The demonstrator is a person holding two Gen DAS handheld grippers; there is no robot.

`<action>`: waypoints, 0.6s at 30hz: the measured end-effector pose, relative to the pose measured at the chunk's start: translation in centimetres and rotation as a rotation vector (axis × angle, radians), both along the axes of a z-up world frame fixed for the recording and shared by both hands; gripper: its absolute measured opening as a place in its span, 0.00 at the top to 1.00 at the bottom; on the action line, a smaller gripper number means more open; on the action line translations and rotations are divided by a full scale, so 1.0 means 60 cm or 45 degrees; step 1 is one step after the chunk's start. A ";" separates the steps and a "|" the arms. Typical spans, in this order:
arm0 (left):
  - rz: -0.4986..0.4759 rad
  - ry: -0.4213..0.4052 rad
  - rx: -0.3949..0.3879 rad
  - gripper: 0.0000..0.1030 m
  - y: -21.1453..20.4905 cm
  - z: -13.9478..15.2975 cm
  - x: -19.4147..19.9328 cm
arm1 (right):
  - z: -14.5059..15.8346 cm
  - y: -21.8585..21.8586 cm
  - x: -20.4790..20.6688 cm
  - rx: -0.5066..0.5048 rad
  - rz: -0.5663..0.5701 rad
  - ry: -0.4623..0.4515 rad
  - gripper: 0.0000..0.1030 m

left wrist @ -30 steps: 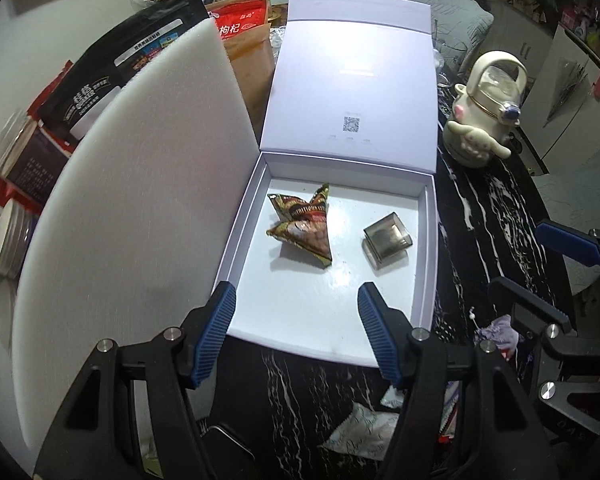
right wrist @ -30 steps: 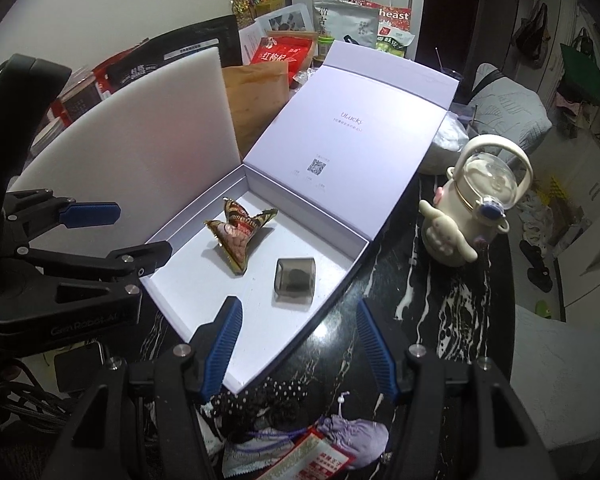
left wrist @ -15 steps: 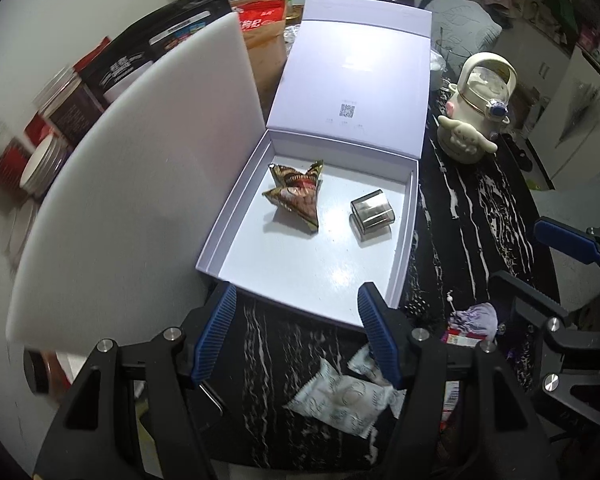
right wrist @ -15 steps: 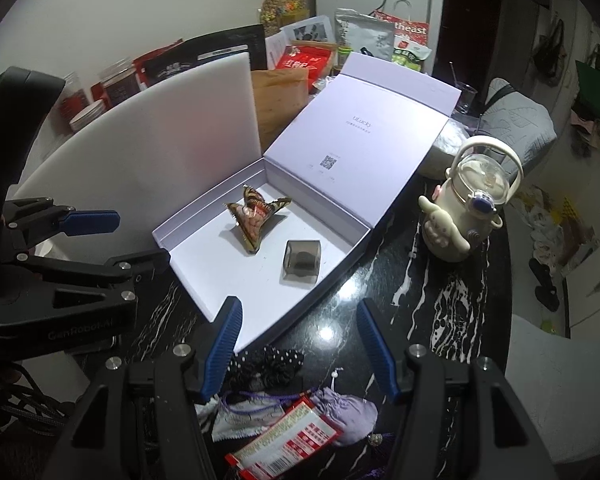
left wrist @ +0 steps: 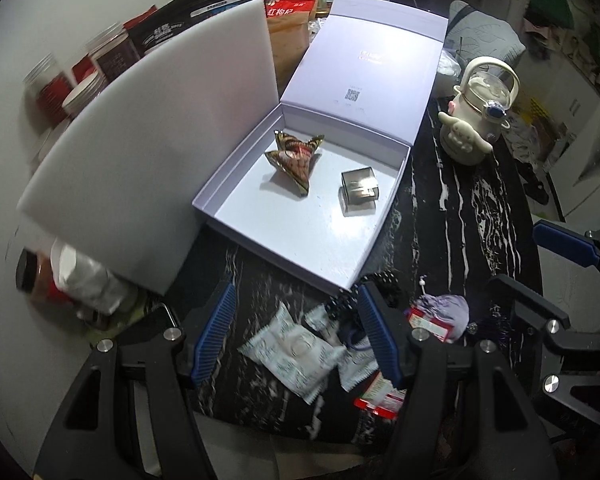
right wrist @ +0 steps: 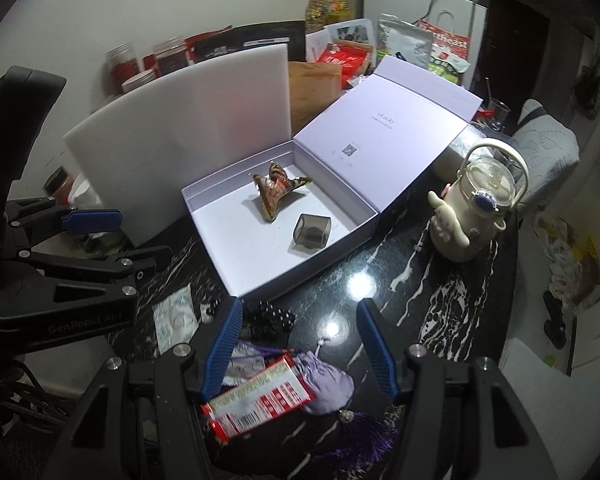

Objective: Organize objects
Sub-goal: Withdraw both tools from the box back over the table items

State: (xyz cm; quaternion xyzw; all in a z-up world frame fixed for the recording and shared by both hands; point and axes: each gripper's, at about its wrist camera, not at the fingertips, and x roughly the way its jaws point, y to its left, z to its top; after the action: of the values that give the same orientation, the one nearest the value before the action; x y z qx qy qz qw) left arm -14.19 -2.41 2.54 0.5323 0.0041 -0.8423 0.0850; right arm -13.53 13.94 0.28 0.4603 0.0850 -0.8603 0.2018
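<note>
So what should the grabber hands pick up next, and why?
Probably the right gripper should dip to the red-and-white packet lying just under its open jaws. The box holds only a foil snack and a small grey case, while loose items lie on the table in front.

a black marbled table point(right wrist: 452, 312) is carrying an open white box point(right wrist: 268, 280), a foam board point(left wrist: 148, 152) leaning beside it, and a cream kettle point(right wrist: 476, 208). near the front edge are lying white sachets point(left wrist: 296, 352), a red packet point(right wrist: 260, 396), a purple pouch point(right wrist: 328, 380) and what is perhaps a dotted cloth point(right wrist: 272, 318).
</note>
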 end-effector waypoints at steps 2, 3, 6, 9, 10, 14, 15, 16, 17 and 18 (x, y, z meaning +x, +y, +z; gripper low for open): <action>0.026 0.000 0.006 0.40 0.009 0.000 0.010 | 0.000 0.007 0.006 0.004 0.031 0.000 0.42; 0.041 0.001 0.008 0.40 0.014 -0.001 0.016 | 0.000 0.010 0.009 0.003 0.043 0.000 0.42; 0.073 0.007 0.009 0.40 0.028 -0.001 0.032 | 0.000 0.020 0.017 0.004 0.080 -0.002 0.42; 0.103 0.007 0.015 0.40 0.038 -0.003 0.050 | -0.002 0.031 0.026 -0.001 0.109 -0.006 0.42; 0.113 0.008 0.021 0.40 0.041 -0.004 0.057 | -0.003 0.034 0.028 -0.003 0.117 -0.009 0.42; 0.149 -0.004 0.040 0.40 0.051 -0.015 0.083 | -0.011 0.041 0.038 -0.009 0.149 -0.022 0.42; 0.157 -0.007 0.046 0.40 0.053 -0.019 0.089 | -0.014 0.043 0.041 -0.008 0.155 -0.028 0.42; 0.164 -0.010 0.052 0.40 0.054 -0.022 0.096 | -0.018 0.044 0.045 -0.009 0.167 -0.033 0.42; 0.168 -0.013 0.056 0.40 0.056 -0.026 0.100 | -0.020 0.044 0.047 -0.007 0.177 -0.036 0.42; 0.171 -0.018 0.058 0.40 0.058 -0.031 0.106 | -0.023 0.045 0.050 -0.004 0.185 -0.038 0.42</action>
State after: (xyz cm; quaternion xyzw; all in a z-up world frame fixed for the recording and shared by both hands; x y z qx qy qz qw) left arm -7.85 1.07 0.68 0.5385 0.0584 -0.8306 0.1294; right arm -10.53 16.65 -1.12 0.4655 0.1138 -0.8365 0.2658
